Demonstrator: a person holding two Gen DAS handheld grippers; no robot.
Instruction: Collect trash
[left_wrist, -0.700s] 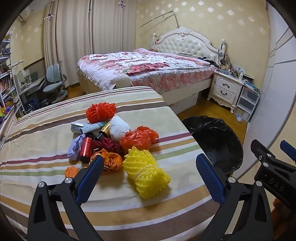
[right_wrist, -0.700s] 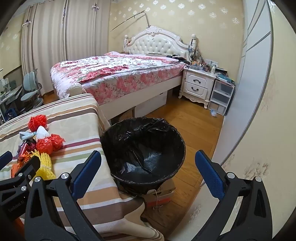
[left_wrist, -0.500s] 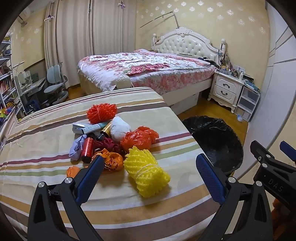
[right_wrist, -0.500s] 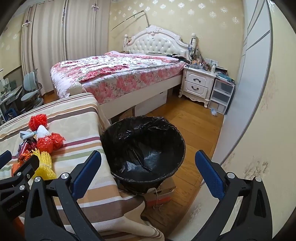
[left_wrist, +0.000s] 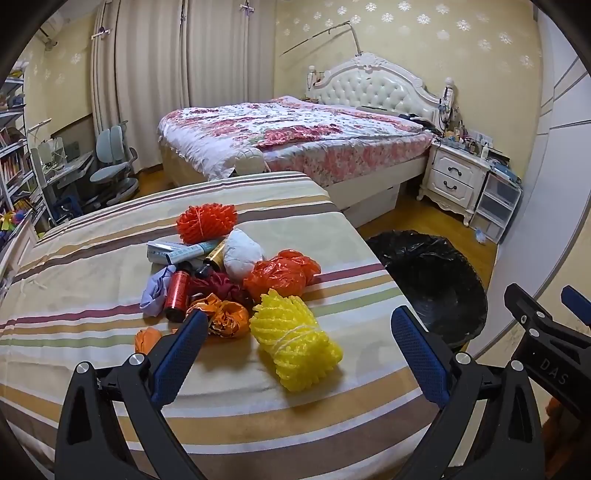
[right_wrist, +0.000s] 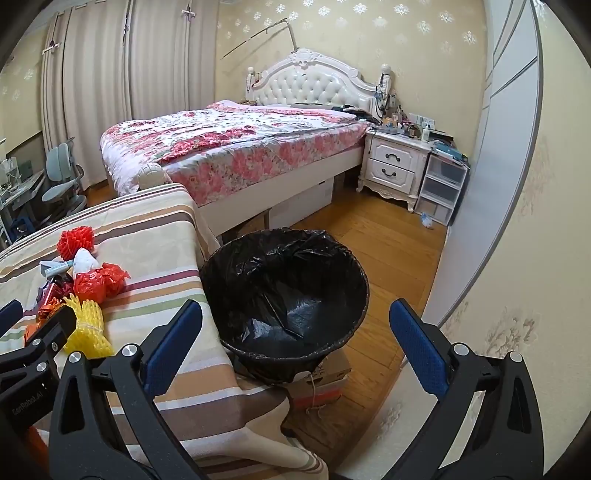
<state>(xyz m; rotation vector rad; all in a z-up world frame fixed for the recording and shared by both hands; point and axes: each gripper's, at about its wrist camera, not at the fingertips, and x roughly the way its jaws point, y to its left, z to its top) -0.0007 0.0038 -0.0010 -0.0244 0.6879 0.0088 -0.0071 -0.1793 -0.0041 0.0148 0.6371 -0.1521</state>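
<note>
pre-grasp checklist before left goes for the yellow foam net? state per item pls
1. Left gripper open, fingers empty: ok.
2. Yellow foam net lies between the left fingers' line, nearest piece of the pile: ok.
3. Net free of neighbours: cannot tell; the orange wrapper sits right against its left side.
4. Right gripper open, empty and off to the side of the pile: ok.
5. Trash bin lined with a black bag, mouth open, beside the striped table: ok.
6. Bin has room: ok, nothing visible inside the bag.
</note>
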